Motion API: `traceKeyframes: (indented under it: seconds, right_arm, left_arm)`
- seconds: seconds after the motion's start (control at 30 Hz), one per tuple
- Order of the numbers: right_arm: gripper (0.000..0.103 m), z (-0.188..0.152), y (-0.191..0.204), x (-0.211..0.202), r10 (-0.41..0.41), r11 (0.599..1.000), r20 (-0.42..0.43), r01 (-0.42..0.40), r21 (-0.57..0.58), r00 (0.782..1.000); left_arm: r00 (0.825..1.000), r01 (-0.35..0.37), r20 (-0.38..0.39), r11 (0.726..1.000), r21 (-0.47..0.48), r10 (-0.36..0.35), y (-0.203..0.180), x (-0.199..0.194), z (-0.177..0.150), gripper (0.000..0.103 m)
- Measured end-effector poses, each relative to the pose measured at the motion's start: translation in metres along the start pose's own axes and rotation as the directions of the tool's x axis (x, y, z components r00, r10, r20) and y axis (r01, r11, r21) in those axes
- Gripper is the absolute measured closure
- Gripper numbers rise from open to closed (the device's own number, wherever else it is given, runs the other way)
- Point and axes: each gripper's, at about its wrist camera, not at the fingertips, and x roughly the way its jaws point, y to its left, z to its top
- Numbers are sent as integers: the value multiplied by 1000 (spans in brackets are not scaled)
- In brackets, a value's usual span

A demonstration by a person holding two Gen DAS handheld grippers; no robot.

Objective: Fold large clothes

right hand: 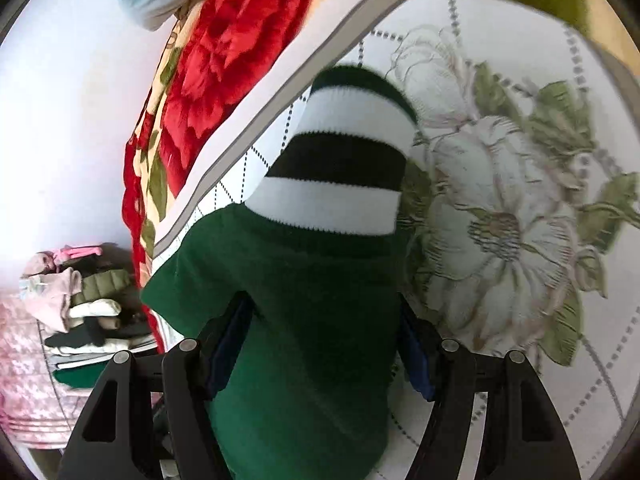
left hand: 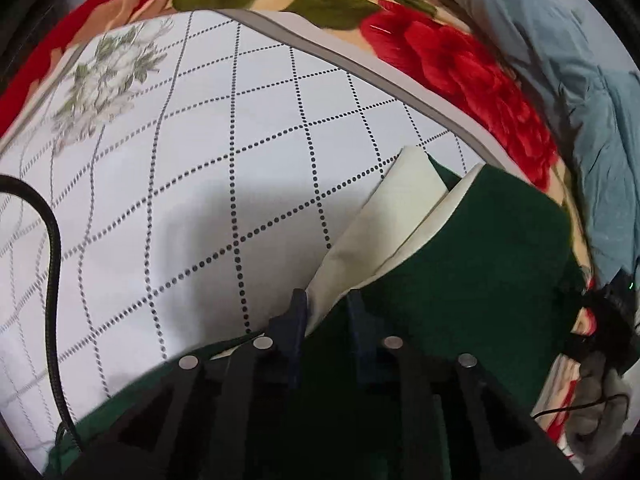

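A dark green garment [left hand: 472,264] with cream parts [left hand: 384,232] lies on a white quilted bed cover [left hand: 200,168]. My left gripper [left hand: 326,304] is shut on the garment's edge where cream and green cloth meet. In the right wrist view, a green sleeve [right hand: 304,300] with a white and dark striped cuff [right hand: 340,160] runs between my right gripper's [right hand: 324,344] fingers. The jaws stand wide apart, with the sleeve filling the gap.
A red floral blanket [left hand: 460,68] borders the quilted cover, with a pale blue cloth [left hand: 560,60] beyond it. A black cable [left hand: 52,264] hangs at the left. A stack of folded clothes [right hand: 88,320] sits at the left of the right wrist view, beside a white wall [right hand: 60,140].
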Motion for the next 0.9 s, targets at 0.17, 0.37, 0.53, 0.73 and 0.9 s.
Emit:
traceKeyframes:
  seconds: [0.17, 0.37, 0.53, 0.73, 0.9]
  right_arm:
    - [79, -7, 5, -12, -44, 999, 46, 45, -13, 998]
    - [88, -38, -14, -65, -99, 991, 125, 86, 102, 987]
    - [89, -96, -37, -135, -238, 968, 146, 221, 120, 960]
    - [85, -149, -77, -169, -421, 905, 11, 419, 73, 907]
    - [73, -178, -62, -193, -565, 824, 11, 565, -38, 825]
  left_arm:
    - [999, -38, 27, 999, -2, 38, -4, -20, -2, 72]
    - [994, -58, 86, 994, -91, 65, 12, -63, -33, 15]
    - [990, -110, 69, 982, -153, 121, 15, -90, -93, 15]
    - [984, -175, -57, 961, -213, 167, 19, -77, -168, 15]
    - [970, -241, -98, 935, -262, 222, 31, -61, -189, 15]
